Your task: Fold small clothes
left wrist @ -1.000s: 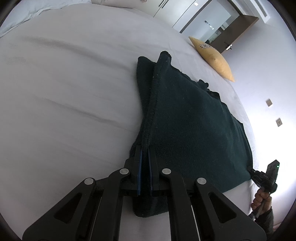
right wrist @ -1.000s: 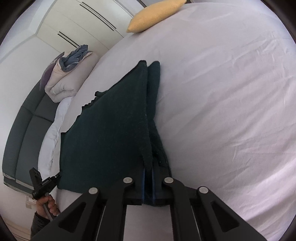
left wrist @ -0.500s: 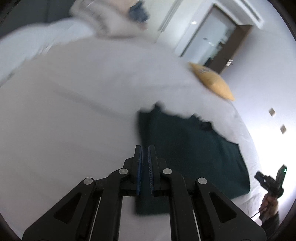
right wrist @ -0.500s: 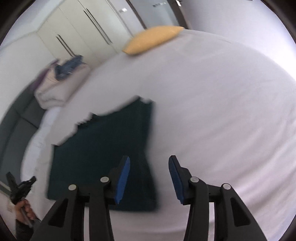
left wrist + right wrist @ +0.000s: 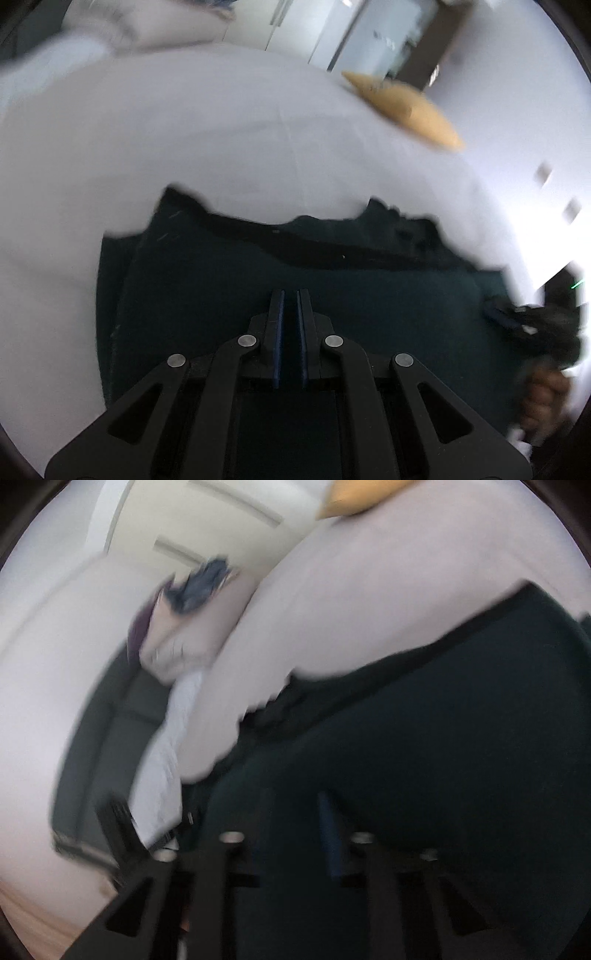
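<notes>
Left tool (image 5: pixel 290 295): two black fingers with blue pads, jaws nearly together, narrow slit between pads, nothing gripped; pointing steeply downward, sharp in left wrist view. Right tool (image 5: pixel 291 805): heavily blurred in own view, jaws closing, gap between pads visible, apparently nothing pinched between them; one blue pad (image 5: pixel 330 834) legible, other smeared. From left wrist view, right tool also at far right edge, held by hand (image 5: pixel 545 400) wrapped round handle, fingers curled. Left tool body visible low-left in right wrist view, blurred.
</notes>
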Demonstrator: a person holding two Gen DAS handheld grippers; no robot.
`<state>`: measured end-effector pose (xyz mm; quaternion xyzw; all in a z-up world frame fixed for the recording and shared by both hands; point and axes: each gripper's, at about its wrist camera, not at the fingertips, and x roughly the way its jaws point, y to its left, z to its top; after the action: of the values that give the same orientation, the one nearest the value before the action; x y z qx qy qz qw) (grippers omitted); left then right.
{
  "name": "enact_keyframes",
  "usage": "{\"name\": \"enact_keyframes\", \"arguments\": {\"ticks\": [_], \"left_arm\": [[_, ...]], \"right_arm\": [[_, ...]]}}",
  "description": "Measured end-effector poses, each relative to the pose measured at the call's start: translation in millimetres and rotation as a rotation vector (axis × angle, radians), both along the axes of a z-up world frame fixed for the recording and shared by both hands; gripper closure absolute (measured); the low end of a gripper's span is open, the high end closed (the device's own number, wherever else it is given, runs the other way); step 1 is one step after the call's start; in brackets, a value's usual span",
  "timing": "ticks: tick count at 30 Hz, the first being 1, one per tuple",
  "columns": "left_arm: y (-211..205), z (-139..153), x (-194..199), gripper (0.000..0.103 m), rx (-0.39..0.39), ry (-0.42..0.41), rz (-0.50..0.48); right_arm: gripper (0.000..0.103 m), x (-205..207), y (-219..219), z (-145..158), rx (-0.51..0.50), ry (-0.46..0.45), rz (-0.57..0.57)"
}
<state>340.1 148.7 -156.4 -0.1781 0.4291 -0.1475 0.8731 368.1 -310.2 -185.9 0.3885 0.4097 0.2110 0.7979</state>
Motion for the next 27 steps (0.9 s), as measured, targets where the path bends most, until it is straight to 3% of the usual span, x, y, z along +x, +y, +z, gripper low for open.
{"name": "enact_keyframes", "arguments": {"ticks": [1, 4, 7, 11, 14, 17, 20, 22, 23, 24, 25, 27], "left_arm": [[17, -7, 1, 0.097, -0.095, 0.013, 0.008], [44, -17, 0, 0.097, -0.207, 0.035, 0.040], [44, -17, -3, 0.097, -0.200, 0.020, 0.046], [38, -16, -2, 0.097, -0.160, 0.018, 0.057], [18, 1, -15, 0.097, -0.027, 0.033, 0.072], [-9, 23, -47, 0.097, -0.020, -0.011, 0.006], [-27, 17, -67, 0.097, 0.059, 0.014, -0.023], [-25, 3, -77, 0.097, 0.094, 0.035, -0.009], [-20, -3, -79, 0.097, 0.082, 0.040, -0.001], [-16, -6, -81, 0.097, 0.067, 0.040, 0.001], [-12, -8, -82, 0.097, 0.048, 0.038, 0.006], [-16, -11, -82, 0.097, 0.060, 0.032, 0.003]], "right_arm": [[0.082, -2, -17, -3, 0.038, -0.007, -0.046], [0.085, -12, -69, -9, 0.078, -0.023, -0.200], [0.091, -30, -117, -11, 0.097, -0.015, -0.362], [0.079, -65, -149, 1, 0.045, 0.025, -0.506], [0.076, -97, -117, 31, 0.025, -0.064, -0.405], [0.066, -116, -52, 47, 0.031, -0.130, -0.196], [0.063, -119, 15, 40, -0.003, -0.123, 0.021], [0.063, -117, 38, 20, -0.014, -0.067, 0.079], [0.066, -115, 40, 7, -0.013, -0.021, 0.085], [0.083, -118, 36, 2, -0.020, -0.016, 0.079], [0.094, -120, 29, -2, -0.030, -0.013, 0.057], [0.094, -125, 1, -7, 0.011, 0.003, -0.012]]}}
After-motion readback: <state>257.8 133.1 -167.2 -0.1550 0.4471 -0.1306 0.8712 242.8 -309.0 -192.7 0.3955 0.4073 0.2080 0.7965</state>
